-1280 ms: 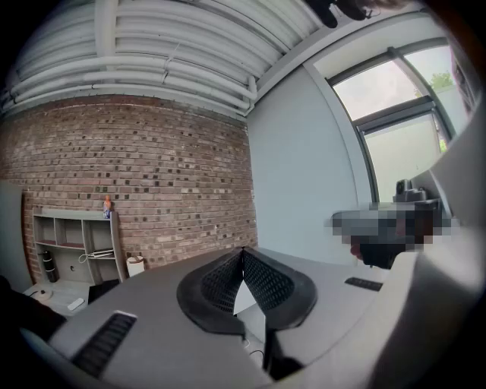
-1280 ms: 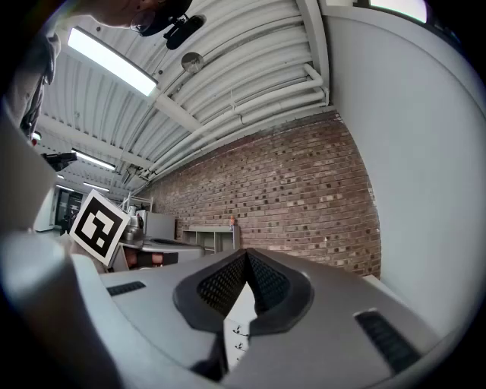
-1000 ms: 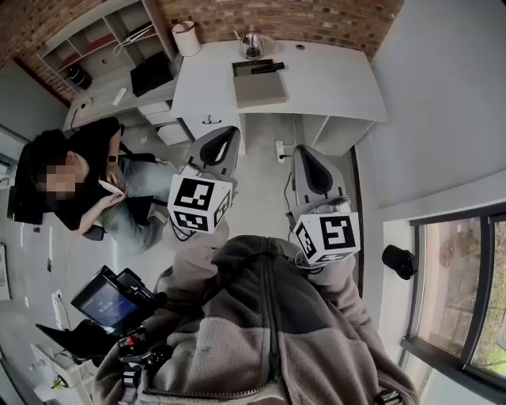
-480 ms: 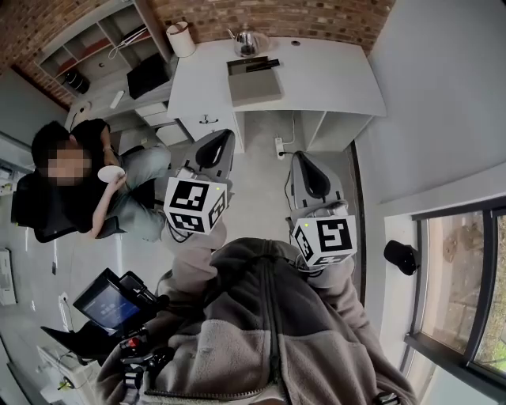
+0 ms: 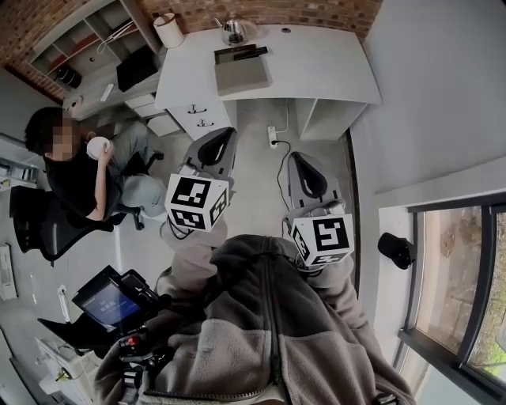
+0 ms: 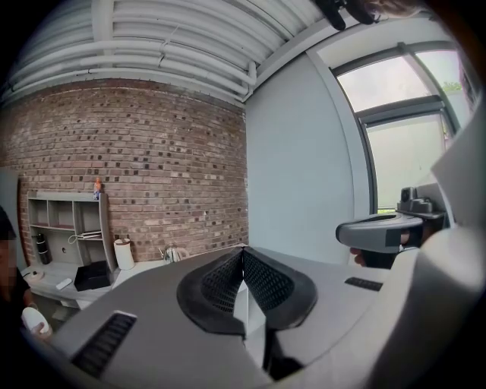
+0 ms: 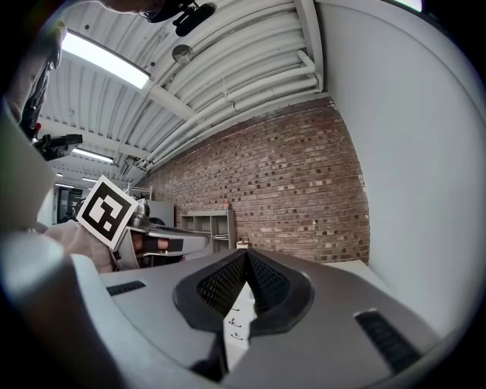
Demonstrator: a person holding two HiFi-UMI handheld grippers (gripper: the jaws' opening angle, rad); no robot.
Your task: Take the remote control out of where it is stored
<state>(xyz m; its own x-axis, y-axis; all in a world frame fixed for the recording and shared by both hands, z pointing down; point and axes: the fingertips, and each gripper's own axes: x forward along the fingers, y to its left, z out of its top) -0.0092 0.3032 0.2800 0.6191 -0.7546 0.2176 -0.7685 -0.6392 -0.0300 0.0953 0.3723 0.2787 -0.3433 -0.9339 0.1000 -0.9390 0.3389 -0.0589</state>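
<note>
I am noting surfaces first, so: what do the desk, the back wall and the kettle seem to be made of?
Desk: likely laminated or painted board, matte white, flat. Back wall: bare red-brown brick with visible mortar joints. Kettle: probably polished metal, since it glints, but too small to be sure.

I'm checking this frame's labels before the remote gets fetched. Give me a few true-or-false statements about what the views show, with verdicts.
1. The left gripper and the right gripper each have their jaws together with nothing between them. True.
2. A kettle stands on the white desk. True.
3. The seated person holds a black cup. False: the cup is white.
4. The left gripper rests on the desk. False: it is held apart from the desk, over the floor.
5. The wall behind the desk is a brick wall. True.
</note>
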